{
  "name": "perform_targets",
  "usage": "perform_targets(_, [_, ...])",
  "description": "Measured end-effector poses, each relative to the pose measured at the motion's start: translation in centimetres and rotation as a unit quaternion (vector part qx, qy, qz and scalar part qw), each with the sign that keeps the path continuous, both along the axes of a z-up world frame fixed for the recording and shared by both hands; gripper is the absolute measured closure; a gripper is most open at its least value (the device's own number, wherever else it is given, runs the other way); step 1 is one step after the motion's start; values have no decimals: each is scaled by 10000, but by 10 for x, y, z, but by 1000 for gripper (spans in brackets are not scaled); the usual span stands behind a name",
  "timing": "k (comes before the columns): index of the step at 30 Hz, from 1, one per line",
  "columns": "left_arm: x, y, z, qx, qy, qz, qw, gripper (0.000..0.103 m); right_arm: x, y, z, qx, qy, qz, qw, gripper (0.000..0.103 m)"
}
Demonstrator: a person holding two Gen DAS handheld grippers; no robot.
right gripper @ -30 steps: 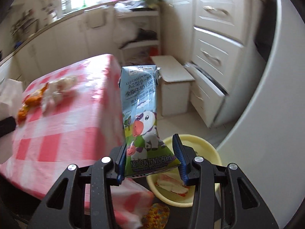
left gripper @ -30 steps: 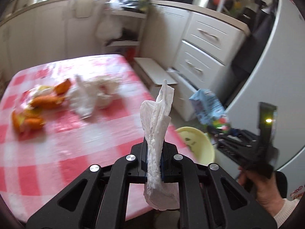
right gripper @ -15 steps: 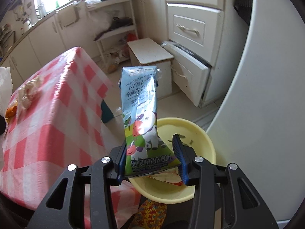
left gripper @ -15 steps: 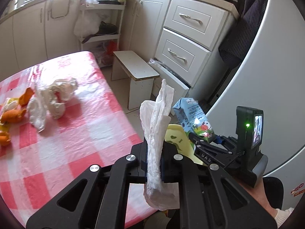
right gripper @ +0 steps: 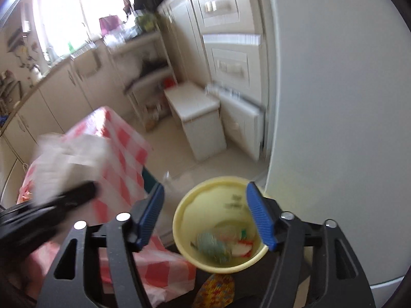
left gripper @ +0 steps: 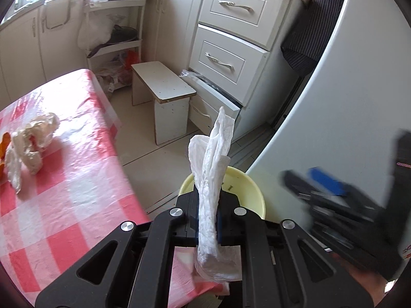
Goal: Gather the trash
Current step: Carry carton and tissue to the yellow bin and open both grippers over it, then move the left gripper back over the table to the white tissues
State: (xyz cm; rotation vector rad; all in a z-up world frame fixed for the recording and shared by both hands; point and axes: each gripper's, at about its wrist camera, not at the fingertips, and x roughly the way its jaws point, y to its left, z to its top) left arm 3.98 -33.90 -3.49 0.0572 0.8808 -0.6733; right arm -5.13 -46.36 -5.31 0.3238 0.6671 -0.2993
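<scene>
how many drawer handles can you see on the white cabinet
3: top drawer handle, middle drawer handle, and a lower handle on the pulled-out bottom drawer. Others may be hidden.

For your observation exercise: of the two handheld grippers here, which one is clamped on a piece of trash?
The left gripper: its jaws are shut on a white tissue standing upright. The right gripper is wide open and empty above the yellow bin.

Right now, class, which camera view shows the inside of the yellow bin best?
The right wrist view: it looks down into the yellow bin, showing blurred trash at its bottom between the open right gripper fingers. The left wrist view shows only its rim, behind the tissue clamped in the left gripper.
</scene>
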Motion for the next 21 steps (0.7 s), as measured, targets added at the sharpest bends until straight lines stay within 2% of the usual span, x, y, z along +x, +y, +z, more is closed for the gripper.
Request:
perform_targets(2, [3,-9,-4,-11,73,-58,10000,94,-24,2,13,-199,-416,-127,9989,30])
perform_targets(6, [12,-39,-16,24,301,-285,9991,93,-47,-5,27,-244,-1033,-398,9936,27])
perform_targets(7, [13,-45,-18,47,329,-326,9989,87,-47,-7,27,-224,-1099,-449,9927,27])
perform_targets(8, [13,-53,-21,85,380,-402,9984,82,-46,-9,27,-184,-1120,-464,9924,27])
perform_targets(10, [10,-61,-20,156,312,-376,9987,62,-42,-11,24,-108,-1097,-468,9928,27])
perform_targets(12, [6,-59,-16,162,206,-323,9991,53,-39,-13,22,0,-1150,-489,9922,25])
perform_targets(15, [2,-50,-12,219,98,-290,9993,49,-36,-12,23,0,-1163,-482,9920,25])
perform_targets(21, [7,-14,-4,169,82,40,9998,48,-28,0,24,-60,-1132,-325,9930,24])
